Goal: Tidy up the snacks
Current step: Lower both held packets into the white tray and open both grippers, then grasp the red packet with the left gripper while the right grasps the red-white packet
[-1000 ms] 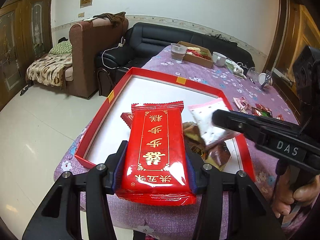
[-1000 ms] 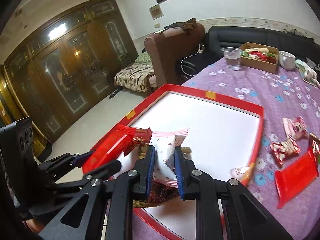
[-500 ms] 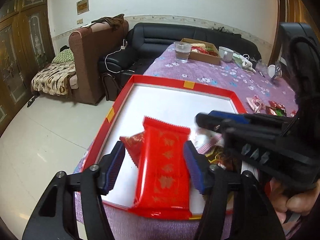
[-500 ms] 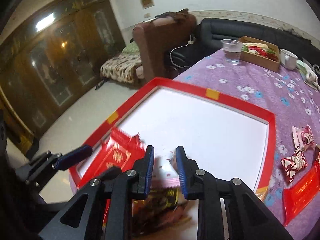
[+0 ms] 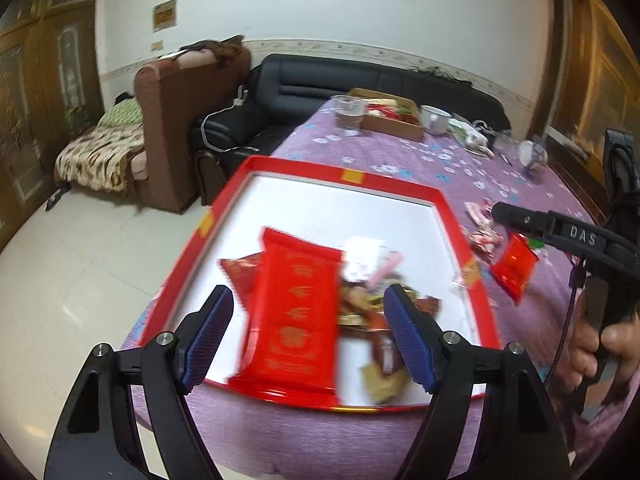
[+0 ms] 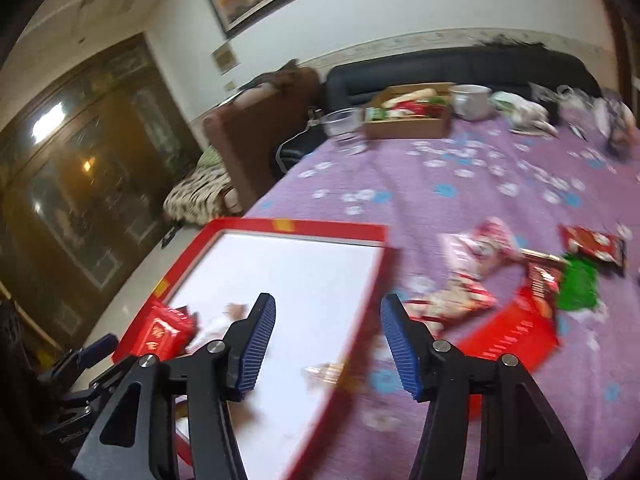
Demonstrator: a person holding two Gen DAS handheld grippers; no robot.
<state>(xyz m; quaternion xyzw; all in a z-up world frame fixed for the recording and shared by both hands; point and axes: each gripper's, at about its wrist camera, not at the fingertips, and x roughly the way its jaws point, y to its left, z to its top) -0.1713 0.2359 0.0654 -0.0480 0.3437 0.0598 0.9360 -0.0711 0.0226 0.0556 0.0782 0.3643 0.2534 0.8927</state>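
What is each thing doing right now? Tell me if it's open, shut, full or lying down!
Left tool: open, jaws just widened, nothing gripped.
Right tool: open, jaws just widened, holding nothing.
Long red packet: lying flat in the tray.
Red tray: snacks piled at its near end, the rest bare.
Glass: upright, holding water.
Cardboard box: open, things inside.

Bare tray (image 5: 360, 216) floor beyond snack pile (image 5: 360, 300)
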